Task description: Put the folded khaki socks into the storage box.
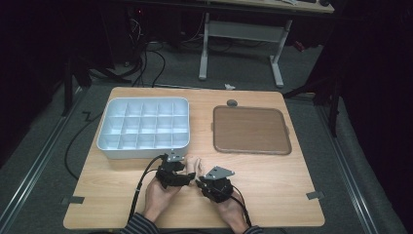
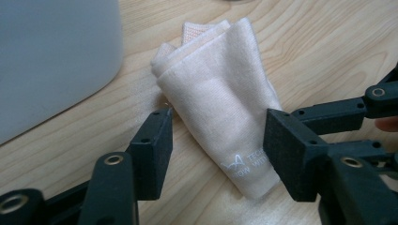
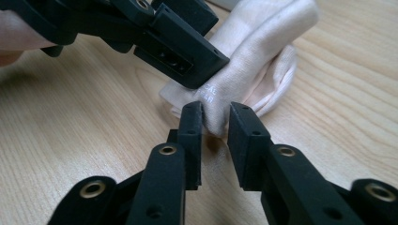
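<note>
Dark floor and cables surround a pale wooden worktop, seen from the high view with a white compartment tray toward its far left corner and a brown flat tray toward its far right. Both trays look empty, which suggests they wait to receive something. Near the middle of the near edge, the left hand-held gripper and the right hand-held gripper meet over a small pale folded cloth, just in front of the compartment tray's near wall; the person's hands come in from the near edge.

From the left gripper view, the cloth lies folded into a narrow bundle on the wood, with faint white lettering near its closer end. The left hand-held gripper stands wide open, one jaw on each side of that end and not touching it, likely placed to close on the fold. The grey-white wall of the compartment tray rises just beside it.

From the right gripper view, the right hand-held gripper has its jaws nearly together around the cloth's closest corner; fabric sits between them, though I cannot tell whether they pinch it firmly. The left hand-held gripper lies across the cloth above. My guess is that one corner is held so the other tool can take a second and open the fold
</note>
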Action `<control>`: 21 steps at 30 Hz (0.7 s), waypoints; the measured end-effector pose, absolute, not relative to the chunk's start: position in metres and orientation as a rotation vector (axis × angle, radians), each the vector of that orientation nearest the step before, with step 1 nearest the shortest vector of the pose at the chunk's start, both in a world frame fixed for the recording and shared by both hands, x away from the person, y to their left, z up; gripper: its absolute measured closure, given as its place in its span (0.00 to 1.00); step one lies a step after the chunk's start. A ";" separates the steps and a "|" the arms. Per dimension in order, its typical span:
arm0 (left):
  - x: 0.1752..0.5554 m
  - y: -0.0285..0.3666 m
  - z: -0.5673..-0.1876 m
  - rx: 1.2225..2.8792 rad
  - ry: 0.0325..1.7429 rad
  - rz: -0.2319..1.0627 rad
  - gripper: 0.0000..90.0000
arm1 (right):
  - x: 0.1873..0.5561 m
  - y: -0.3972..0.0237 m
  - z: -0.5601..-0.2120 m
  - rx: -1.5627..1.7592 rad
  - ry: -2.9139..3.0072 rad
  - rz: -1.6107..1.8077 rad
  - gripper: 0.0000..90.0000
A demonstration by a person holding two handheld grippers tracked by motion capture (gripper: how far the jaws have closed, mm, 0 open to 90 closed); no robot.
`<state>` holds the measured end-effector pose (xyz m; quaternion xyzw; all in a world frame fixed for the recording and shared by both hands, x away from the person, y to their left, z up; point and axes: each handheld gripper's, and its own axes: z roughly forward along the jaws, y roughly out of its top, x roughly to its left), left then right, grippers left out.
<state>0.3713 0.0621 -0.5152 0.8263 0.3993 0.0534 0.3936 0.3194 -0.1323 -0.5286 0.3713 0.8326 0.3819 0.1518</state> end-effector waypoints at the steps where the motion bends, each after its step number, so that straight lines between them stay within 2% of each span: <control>1: 0.372 0.063 -0.515 2.080 1.021 0.131 0.45 | 0.319 -0.133 -0.528 1.068 2.386 1.107 0.82; 5: 0.376 0.066 -0.512 2.005 1.048 0.119 0.41 | 0.317 -0.138 -0.525 1.075 2.374 1.134 0.78; 10: 0.380 0.061 -0.503 1.997 1.046 0.133 0.37 | 0.313 -0.143 -0.520 1.061 2.362 1.138 0.77; 13: 0.385 0.057 -0.500 2.012 1.054 0.156 0.36 | 0.311 -0.148 -0.517 1.060 2.345 1.146 0.76; 21: 0.397 0.052 -0.511 2.035 1.101 0.119 0.37 | 0.310 -0.176 -0.512 1.123 2.268 1.161 0.74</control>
